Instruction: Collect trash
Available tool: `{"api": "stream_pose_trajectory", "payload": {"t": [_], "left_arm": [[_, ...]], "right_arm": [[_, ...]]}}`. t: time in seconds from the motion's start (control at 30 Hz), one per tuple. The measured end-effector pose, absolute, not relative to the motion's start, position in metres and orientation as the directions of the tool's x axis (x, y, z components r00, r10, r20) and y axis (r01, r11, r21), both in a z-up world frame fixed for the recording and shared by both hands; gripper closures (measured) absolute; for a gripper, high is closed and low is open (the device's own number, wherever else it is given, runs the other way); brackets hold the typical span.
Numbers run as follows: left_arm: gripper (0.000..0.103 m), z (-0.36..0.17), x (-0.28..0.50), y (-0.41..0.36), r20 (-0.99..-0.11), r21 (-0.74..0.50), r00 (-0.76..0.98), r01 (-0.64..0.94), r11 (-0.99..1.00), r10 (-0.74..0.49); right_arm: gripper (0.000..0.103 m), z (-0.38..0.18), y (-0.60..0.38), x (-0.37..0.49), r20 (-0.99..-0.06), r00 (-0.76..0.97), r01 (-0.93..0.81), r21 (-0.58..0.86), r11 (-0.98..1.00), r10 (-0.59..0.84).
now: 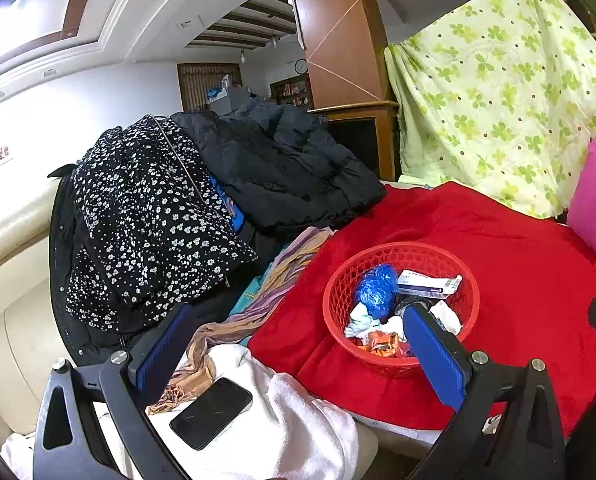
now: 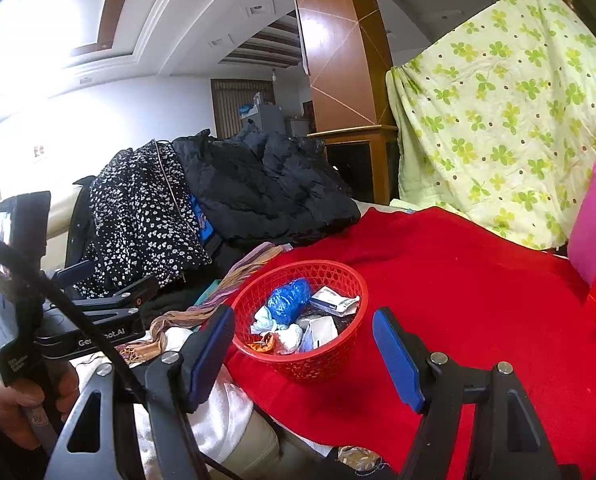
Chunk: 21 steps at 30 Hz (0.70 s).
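Nearest my left wrist camera lies a black phone (image 1: 211, 413), face up on a white towel (image 1: 298, 428), framed between the blue pads of my left gripper (image 1: 293, 356), which stands wide apart and grasps nothing. Past the right pad sits the red mesh basket (image 1: 338, 284) on the red blanket (image 1: 498, 264), already holding trash: a crumpled blue plastic bag (image 1: 376, 290), a flat white carton (image 1: 428, 282), white tissue wads (image 1: 362, 322) and an orange wrapper (image 1: 384, 344). A striped scarf (image 1: 273, 292) trails from the towel toward a pile of dark clothes (image 1: 217, 188).

From my right wrist camera, my right gripper (image 2: 304, 354) is likewise released, with the basket's near wall (image 2: 318, 364) showing in the gap between the pads but, as far as I can judge, beyond their tips and untouched. To the left, a hand (image 2: 21, 404) grips the handle of the other tool.

I judge the whole load light: plastic film, paper and thin card weigh little and squash easily, so none of it is fragile. The bag and wrapper look slick and would slip from a shallow pinch; I would bite deep into a fold. The basket itself should be light but springy, so I would take it by the thicker rim, since its lattice wall may flex inward under pressure.
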<state>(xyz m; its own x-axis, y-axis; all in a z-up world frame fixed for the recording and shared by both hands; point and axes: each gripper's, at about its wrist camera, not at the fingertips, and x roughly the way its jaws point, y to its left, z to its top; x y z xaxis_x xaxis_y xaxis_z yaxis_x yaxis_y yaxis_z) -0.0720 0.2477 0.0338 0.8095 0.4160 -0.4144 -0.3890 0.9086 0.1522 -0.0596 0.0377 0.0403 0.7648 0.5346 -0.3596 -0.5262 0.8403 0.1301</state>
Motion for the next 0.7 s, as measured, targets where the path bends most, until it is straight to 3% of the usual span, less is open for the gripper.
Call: {"api": "stream_pose_trajectory", "payload": {"t": [0.7], "left_arm": [[0.0,0.0279,-0.0685,0.2481,-0.434,0.163,0.803,-0.375,0.912,0.408]], "right_arm": [[0.028,0.0368,0.041,-0.0539,-0.374,0.765,-0.513,0.141,0.847,0.525]]}}
